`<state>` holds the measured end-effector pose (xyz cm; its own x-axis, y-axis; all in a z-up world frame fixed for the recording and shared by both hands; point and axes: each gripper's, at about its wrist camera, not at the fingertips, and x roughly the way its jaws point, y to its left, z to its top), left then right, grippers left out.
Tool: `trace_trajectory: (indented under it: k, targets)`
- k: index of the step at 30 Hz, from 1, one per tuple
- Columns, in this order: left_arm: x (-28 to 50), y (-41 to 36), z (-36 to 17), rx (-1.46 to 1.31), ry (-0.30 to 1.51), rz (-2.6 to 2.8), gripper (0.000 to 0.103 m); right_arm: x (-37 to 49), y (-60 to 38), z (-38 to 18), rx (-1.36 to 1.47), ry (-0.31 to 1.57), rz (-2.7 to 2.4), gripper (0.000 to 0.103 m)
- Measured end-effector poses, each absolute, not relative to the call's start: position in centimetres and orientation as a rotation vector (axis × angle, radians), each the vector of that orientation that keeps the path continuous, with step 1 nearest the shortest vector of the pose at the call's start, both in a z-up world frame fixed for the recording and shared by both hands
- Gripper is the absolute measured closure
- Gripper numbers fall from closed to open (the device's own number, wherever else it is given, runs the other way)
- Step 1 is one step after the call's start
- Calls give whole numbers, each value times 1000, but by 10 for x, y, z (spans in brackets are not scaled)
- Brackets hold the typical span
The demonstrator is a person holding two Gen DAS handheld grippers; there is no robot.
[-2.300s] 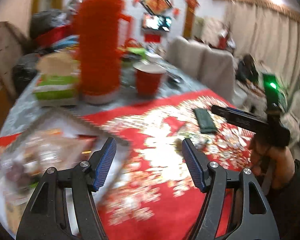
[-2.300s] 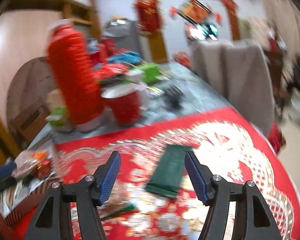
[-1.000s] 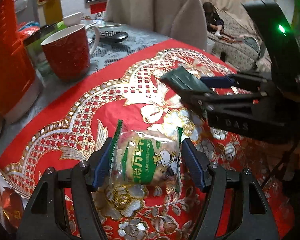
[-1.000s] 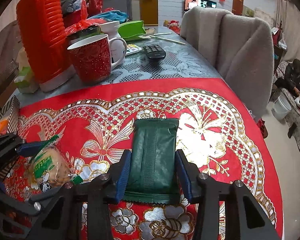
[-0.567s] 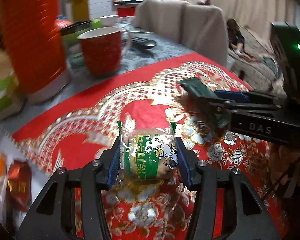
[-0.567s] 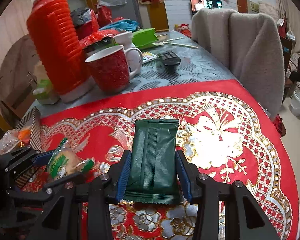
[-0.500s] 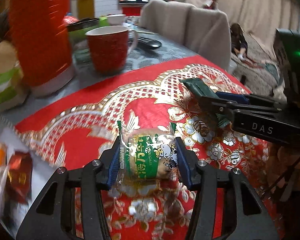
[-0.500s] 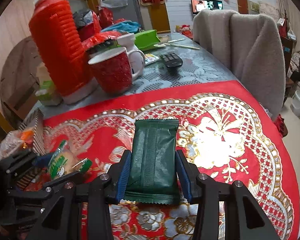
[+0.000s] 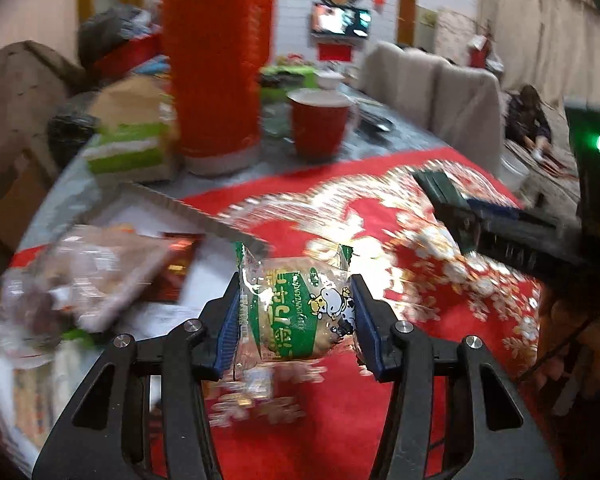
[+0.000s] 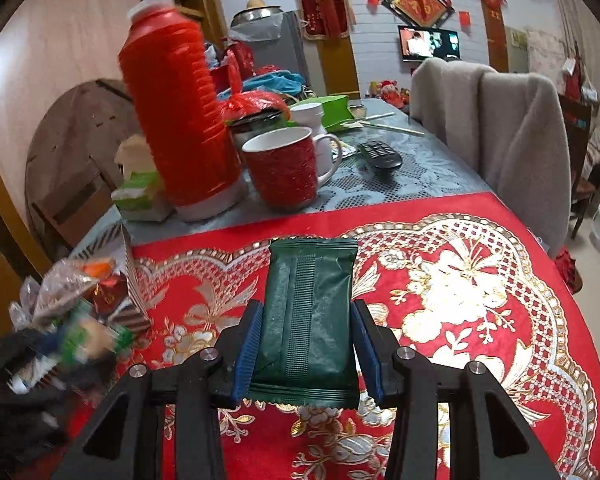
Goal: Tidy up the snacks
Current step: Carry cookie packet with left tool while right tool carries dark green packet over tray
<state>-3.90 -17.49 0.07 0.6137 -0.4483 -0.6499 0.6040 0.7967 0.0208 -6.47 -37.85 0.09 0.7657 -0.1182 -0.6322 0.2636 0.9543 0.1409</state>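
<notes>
- box of snacks [image 9: 188, 206], shallow, with a striped rim, lies at far left on the table; clear and red wrapped packets fill it, though blur hides their details.
- left gripper [image 9: 296, 322], black with blue pads, pinches a clear-and-green biscuit packet with a cartoon cow [image 9: 296, 312], held clear of the cloth just beside the box's right edge.
- red tablecloth with gold floral lace pattern [image 10: 460, 280] covers the near table.
- right gripper [image 10: 308, 356], of the same build, is clamped on a dark green foil snack packet [image 10: 310, 312], which stands upright between the pads above the cloth.
- tall red ribbed thermos flask [image 10: 172, 120] and red textured mug [image 10: 286, 168] stand side by side behind the cloth, with a black remote control [image 10: 380, 154] to their right.
</notes>
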Motion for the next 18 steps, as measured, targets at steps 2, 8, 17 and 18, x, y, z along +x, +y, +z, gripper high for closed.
trace_trajectory:
  k: [2,8,17,18]
  targets:
    - [-38,-165,7,234,656,-588,53,-63,-374,-3,212,674,-205,60]
    - [-33,-152,11,220,636,-555,53,-61,-366,-9,177,675,-209,60]
    - [-27,-138,14,207,634,-517,53,-66,-359,-3,131,636,-215,60]
    - [-27,-137,14,207,634,-515,53,-67,-356,-1,113,623,-213,60]
